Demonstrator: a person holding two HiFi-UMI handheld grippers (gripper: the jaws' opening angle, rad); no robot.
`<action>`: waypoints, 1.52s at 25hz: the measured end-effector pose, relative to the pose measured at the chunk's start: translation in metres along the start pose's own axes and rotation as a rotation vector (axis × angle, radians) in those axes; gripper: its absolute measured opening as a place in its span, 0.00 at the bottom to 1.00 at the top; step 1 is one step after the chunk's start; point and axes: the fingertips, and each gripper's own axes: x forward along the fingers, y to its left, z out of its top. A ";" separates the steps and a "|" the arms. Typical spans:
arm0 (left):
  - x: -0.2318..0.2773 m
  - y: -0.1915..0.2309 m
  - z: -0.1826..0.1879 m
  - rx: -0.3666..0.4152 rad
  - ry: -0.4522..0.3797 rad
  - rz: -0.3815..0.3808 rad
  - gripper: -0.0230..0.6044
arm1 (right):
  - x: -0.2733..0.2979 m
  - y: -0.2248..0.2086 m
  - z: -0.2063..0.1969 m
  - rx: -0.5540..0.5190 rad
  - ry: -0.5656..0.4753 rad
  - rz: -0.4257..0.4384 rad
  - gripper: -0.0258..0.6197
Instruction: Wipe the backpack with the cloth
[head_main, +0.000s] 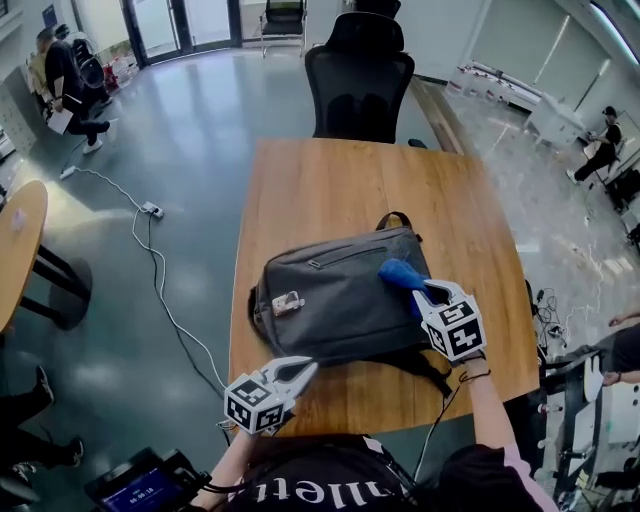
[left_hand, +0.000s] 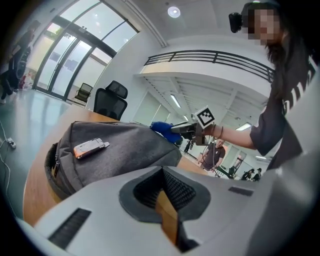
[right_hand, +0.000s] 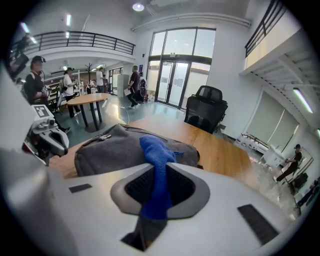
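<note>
A grey backpack lies flat on the wooden table, with a small metal tag on its front. My right gripper is shut on a blue cloth, which rests on the backpack's right upper part. In the right gripper view the blue cloth runs between the jaws over the backpack. My left gripper is shut and empty, hovering at the backpack's near edge. From the left gripper view, the backpack and the cloth lie ahead.
A black office chair stands at the table's far end. A round wooden table is at left, and a power strip with cable lies on the floor. People sit or stand at the room's edges.
</note>
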 end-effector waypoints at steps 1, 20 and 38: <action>0.005 -0.002 -0.002 0.003 0.005 -0.007 0.04 | -0.007 0.004 -0.009 0.012 -0.005 0.001 0.14; 0.033 -0.022 0.003 0.011 0.017 -0.031 0.04 | -0.077 0.076 -0.097 0.159 0.020 0.034 0.14; 0.021 -0.042 -0.025 0.006 -0.016 0.097 0.04 | 0.069 -0.145 0.037 0.039 -0.121 -0.034 0.14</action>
